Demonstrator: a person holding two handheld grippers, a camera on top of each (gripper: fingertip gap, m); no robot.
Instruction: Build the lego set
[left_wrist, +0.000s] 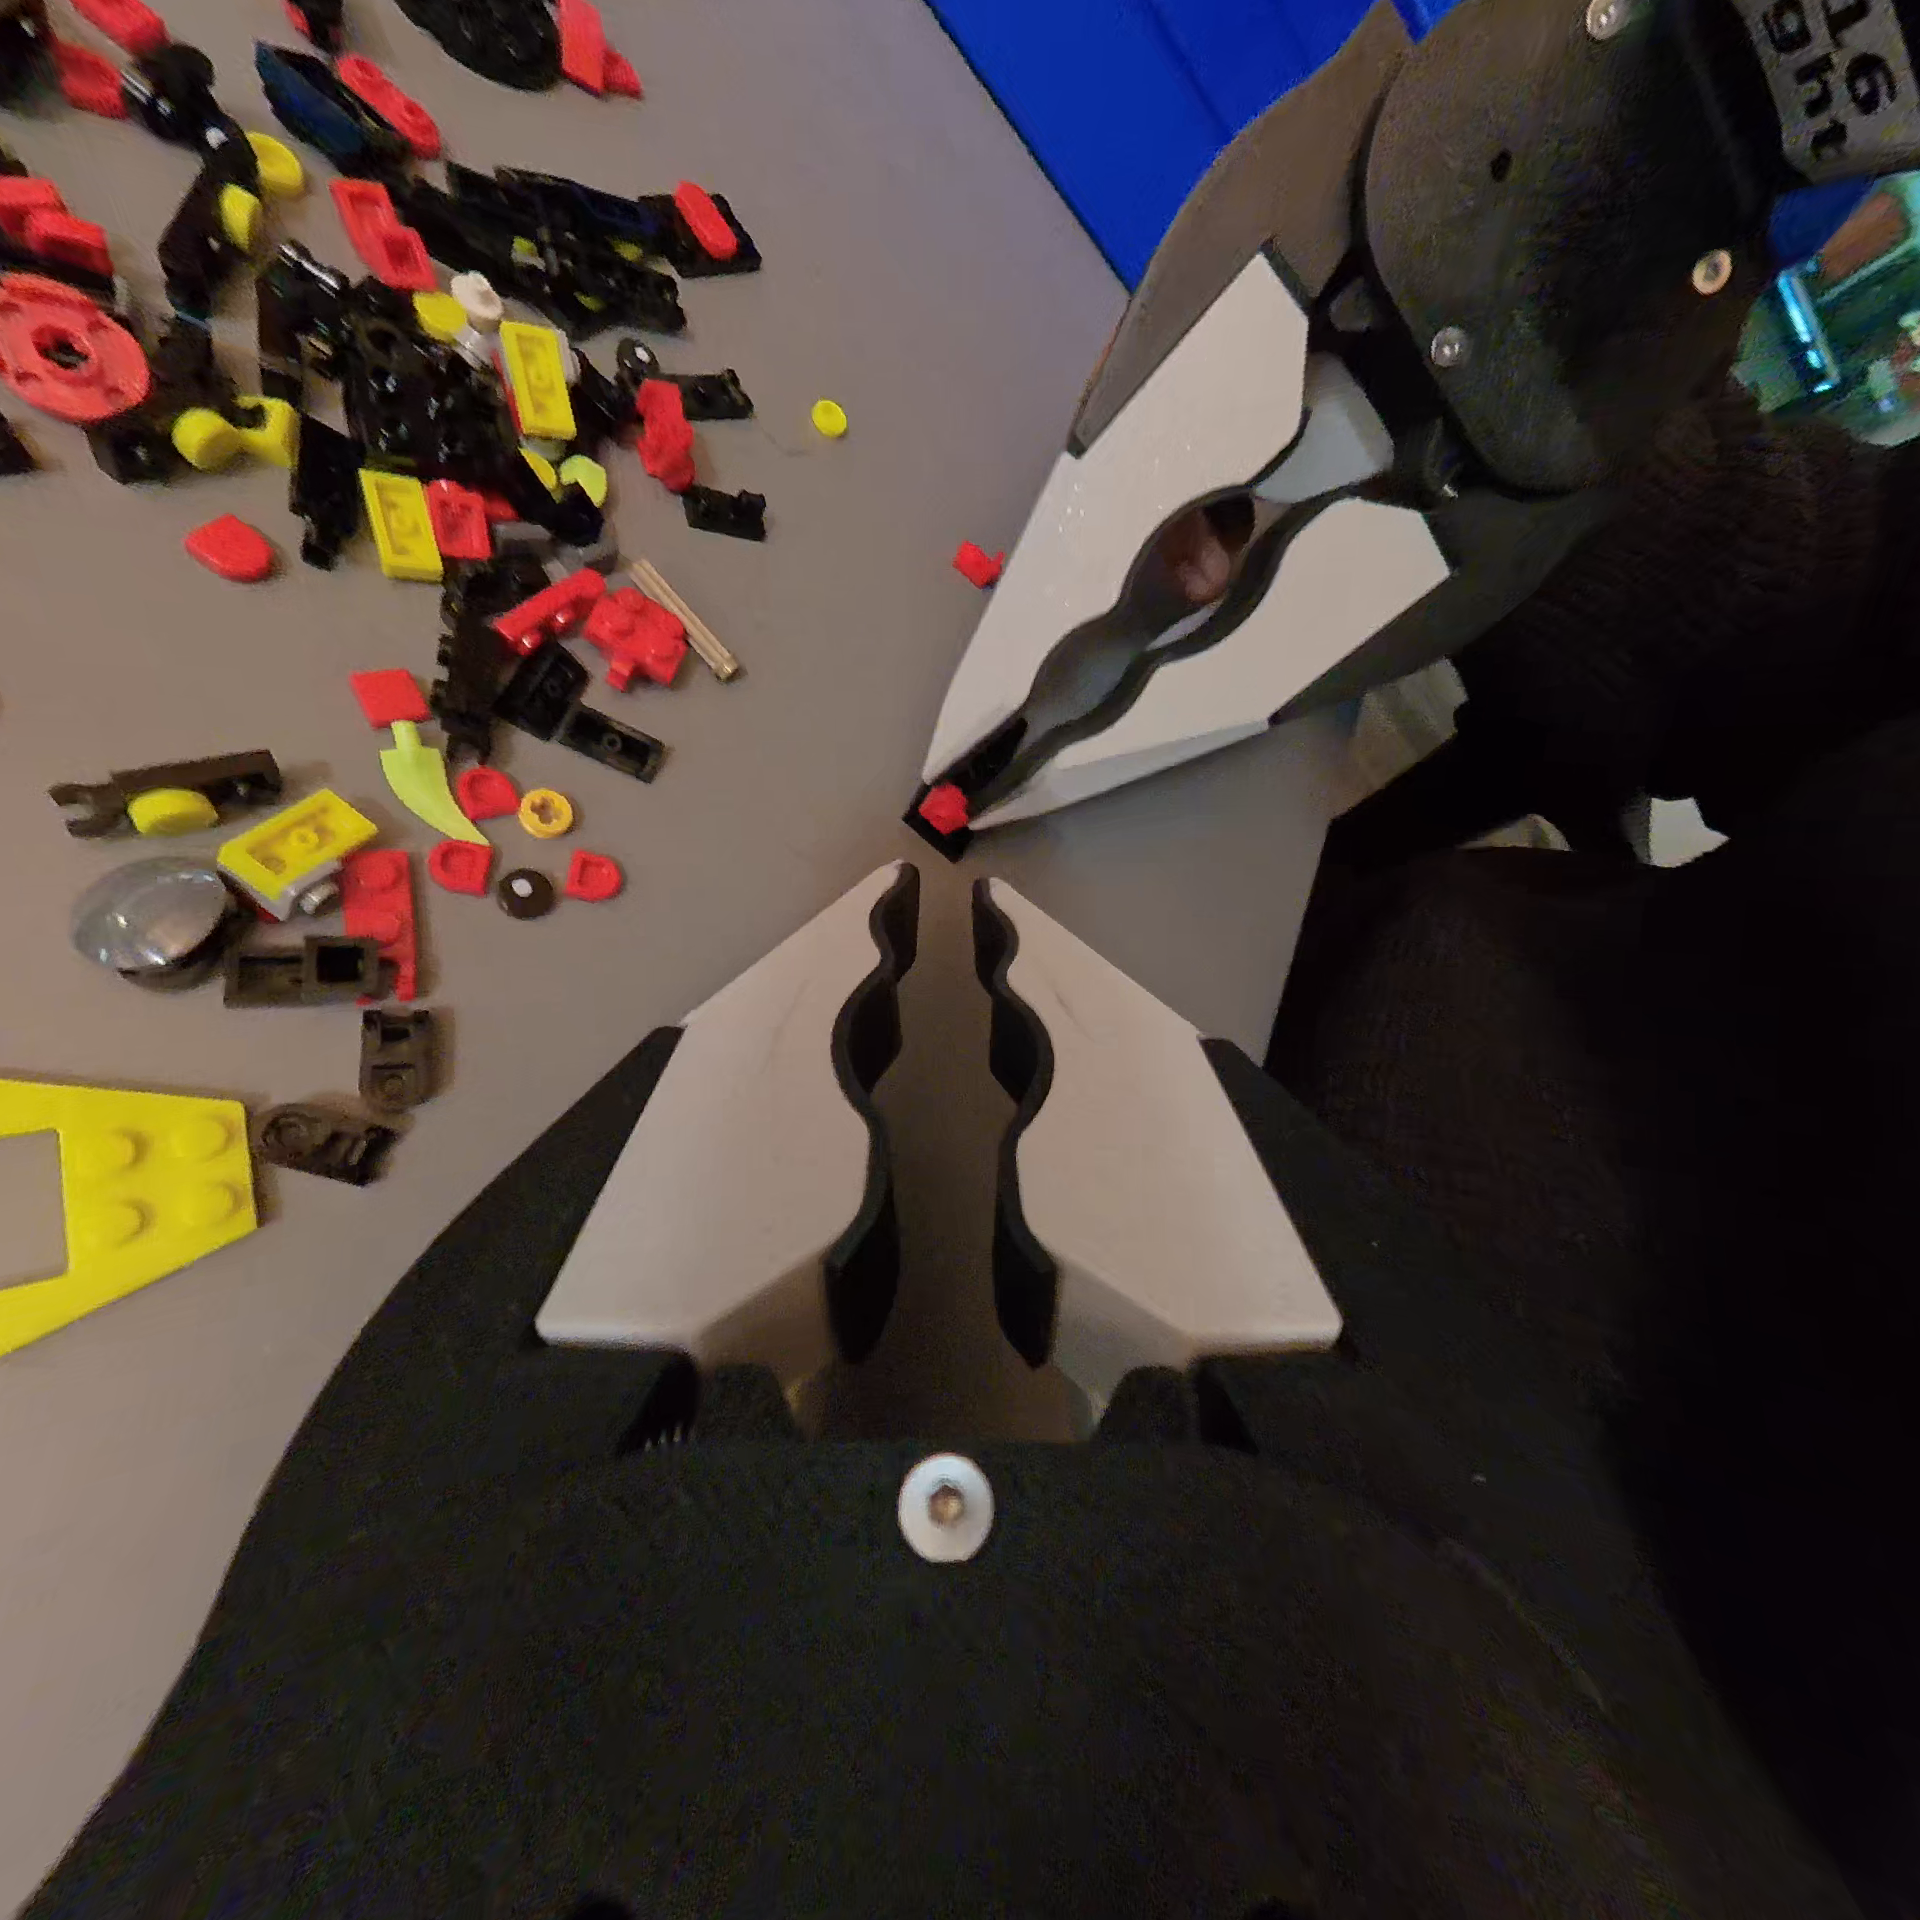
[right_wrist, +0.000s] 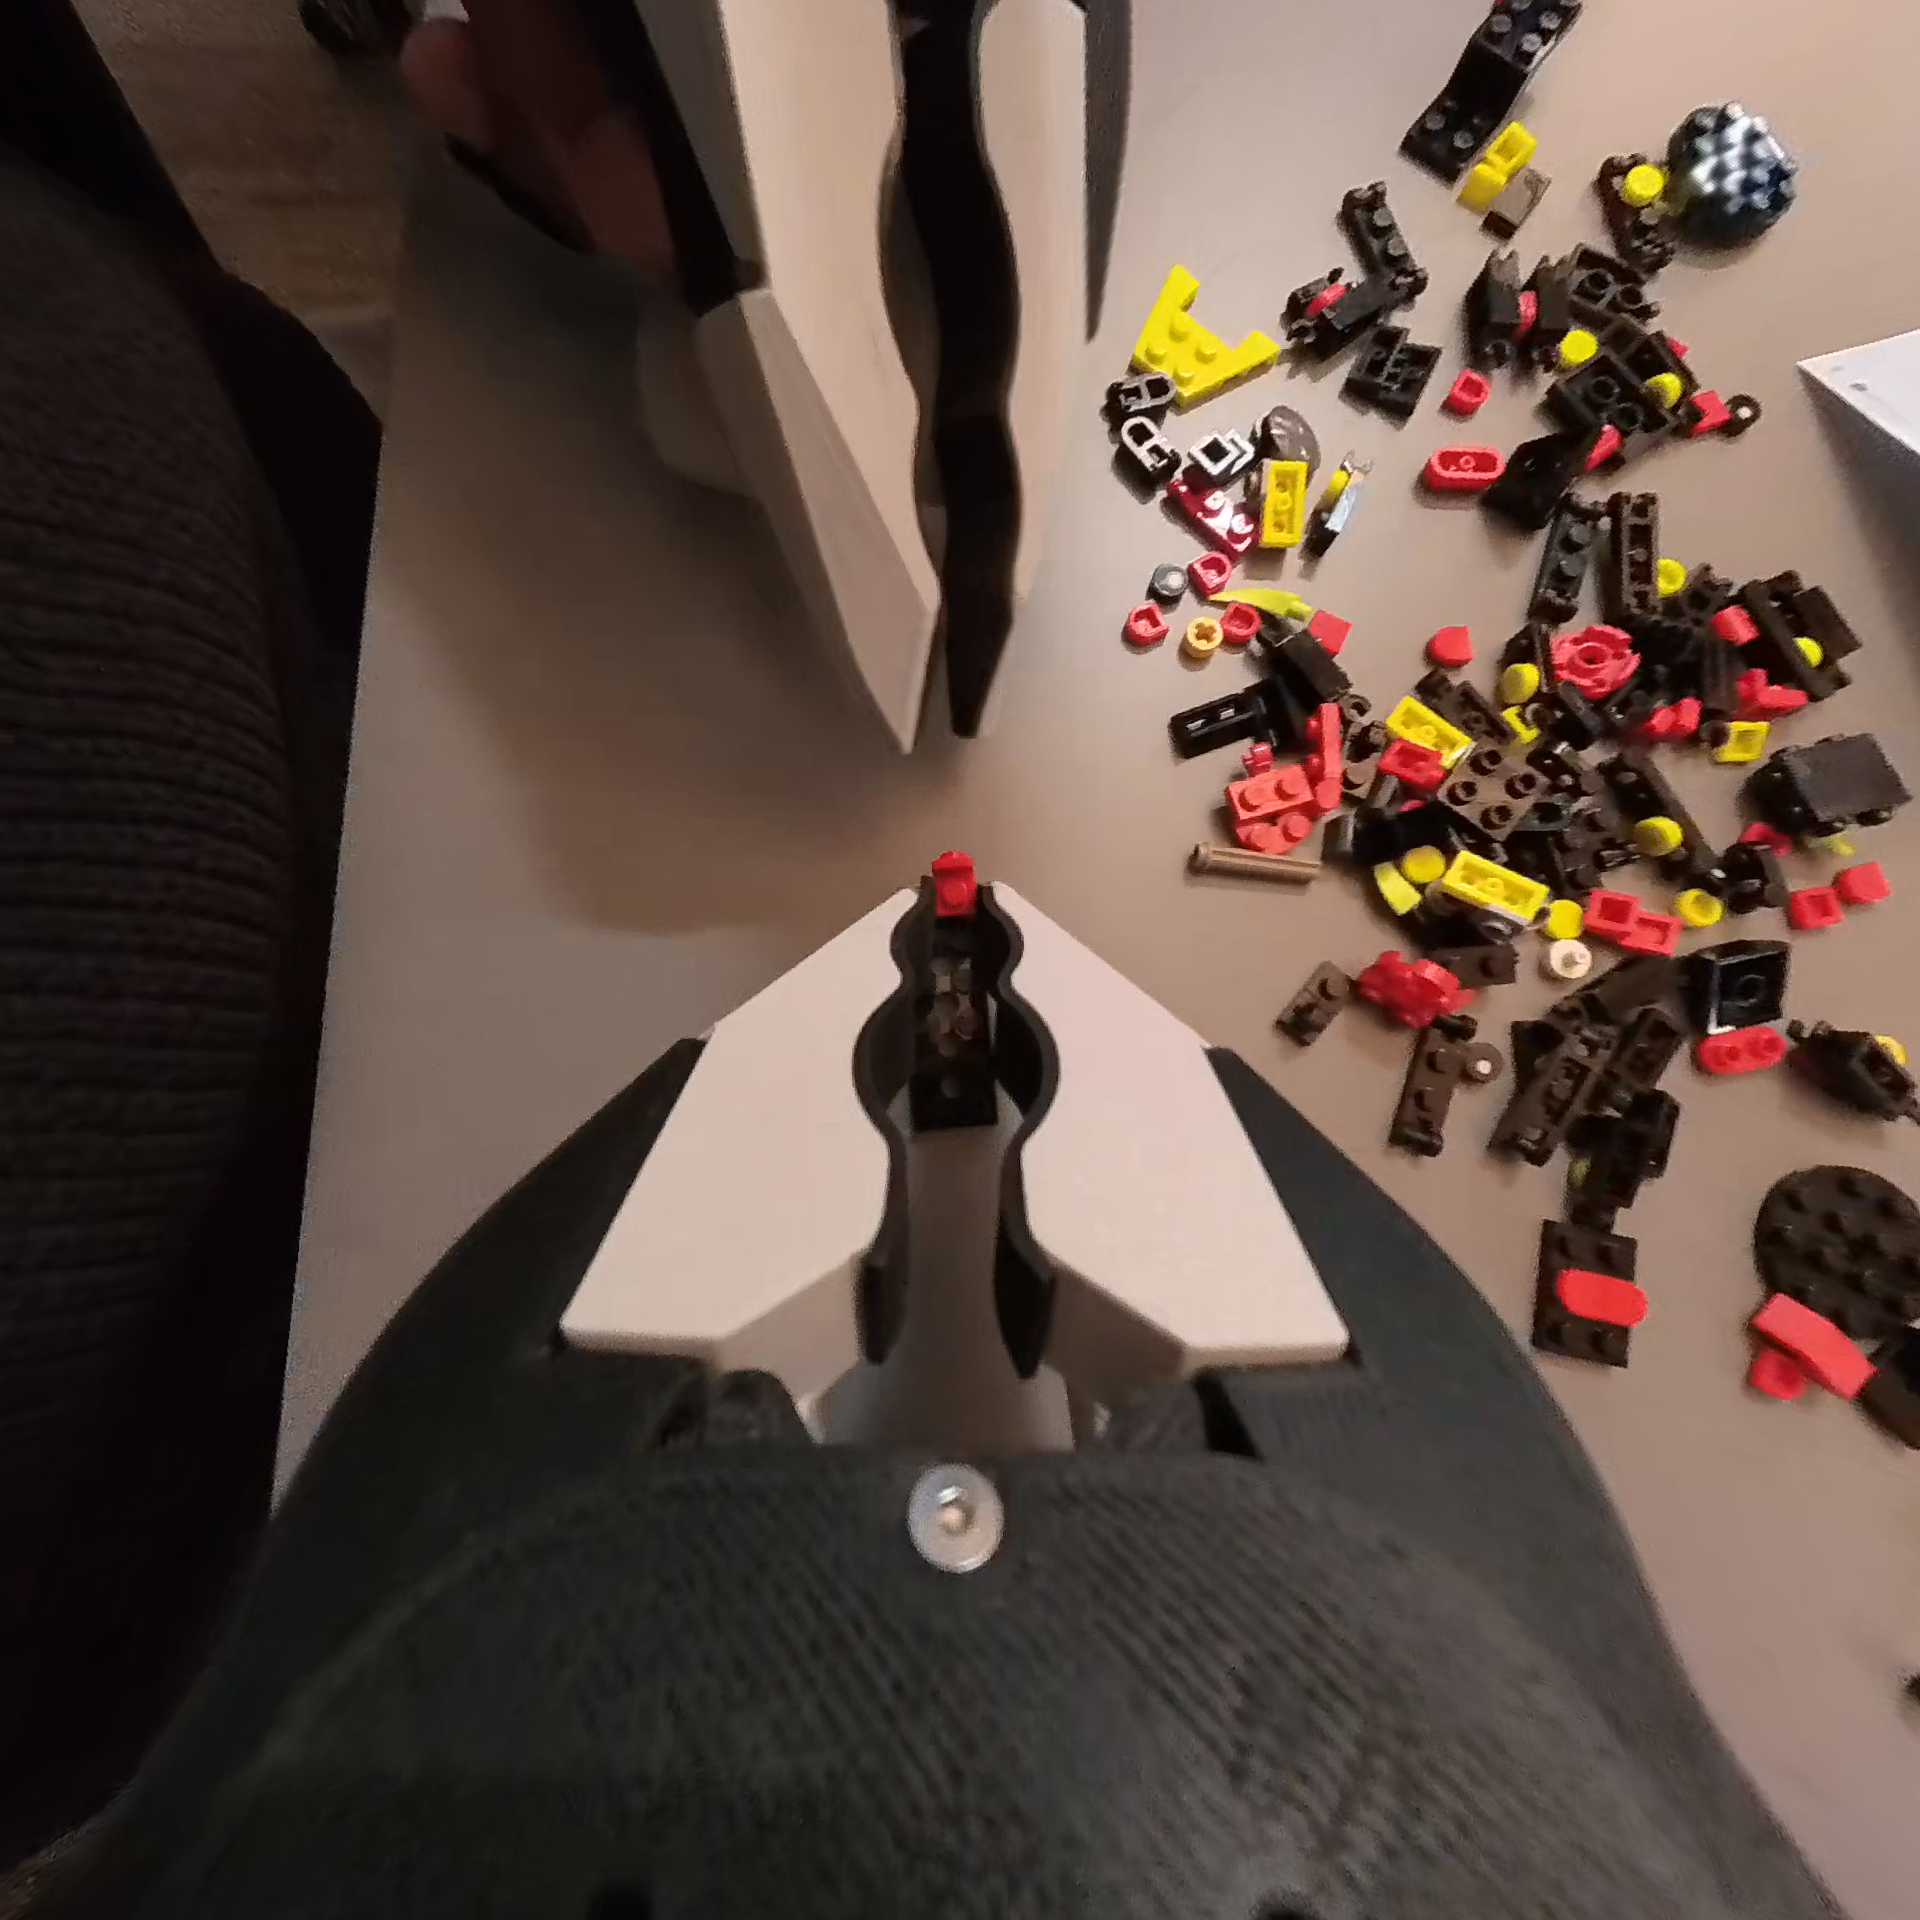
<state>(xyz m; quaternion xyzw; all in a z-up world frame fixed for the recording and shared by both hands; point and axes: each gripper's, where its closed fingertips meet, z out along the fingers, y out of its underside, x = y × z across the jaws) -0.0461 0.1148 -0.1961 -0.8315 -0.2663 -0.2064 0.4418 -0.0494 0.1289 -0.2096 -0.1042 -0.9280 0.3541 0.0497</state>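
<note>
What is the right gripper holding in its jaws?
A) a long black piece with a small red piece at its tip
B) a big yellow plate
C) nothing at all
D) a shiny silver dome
A: in the right wrist view the right gripper has its jaws shut on a long black piece with a small red piece at its tip, while the yellow plate and silver dome lie on the table.
</note>
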